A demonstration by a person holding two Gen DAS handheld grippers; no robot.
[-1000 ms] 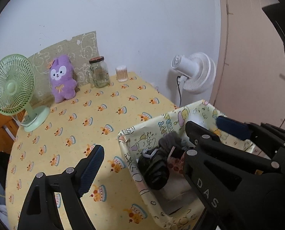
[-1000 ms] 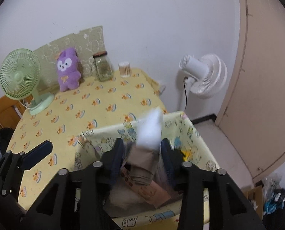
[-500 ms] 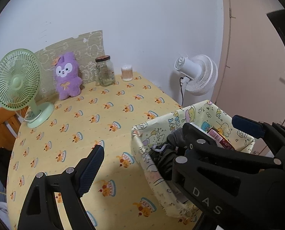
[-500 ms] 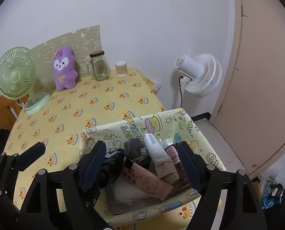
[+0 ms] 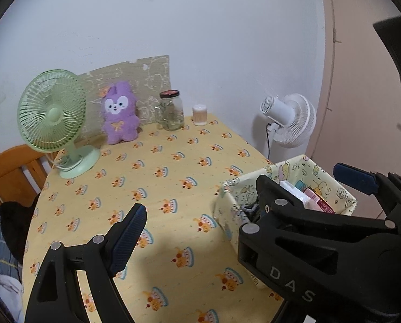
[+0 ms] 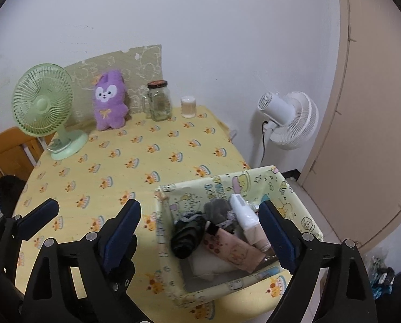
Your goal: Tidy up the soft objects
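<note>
Round desk point(image 6: 98, 161) under a yellow cloth printed with small orange cakes, pushed against a plain white wall. At ten o'clock on the cloth, a pale green desk fan point(image 6: 42, 105); at eleven, a fluffy purple rabbit plush point(image 6: 109, 105) propped upright against a khaki patterned board point(image 6: 135, 62); at twelve, a clear glass jar with a dark lid point(image 6: 160, 101), and just beside it a small white-capped holder of cotton swabs point(image 6: 188, 106). At four o'clock, by the desk's near right edge, a yellow cartoon-printed fabric basket point(image 6: 294, 196) holding the soft things: rolled dark socks point(image 6: 185, 238), a grey sock point(image 6: 218, 210), a white-and-beige roll point(image 6: 245, 218), a pink printed cloth point(image 6: 235, 250). Beyond the desk at two o'clock, a white floor fan point(image 6: 289, 119) and a beige door point(image 6: 375, 94). Orange wooden chair point(image 6: 6, 148) at nine o'clock. Right tool point(image 6: 200, 238) above the basket, jaws opening, nothing pinched between them. Left tool point(image 5: 238, 207) spread wide and released, over bare cloth.
</note>
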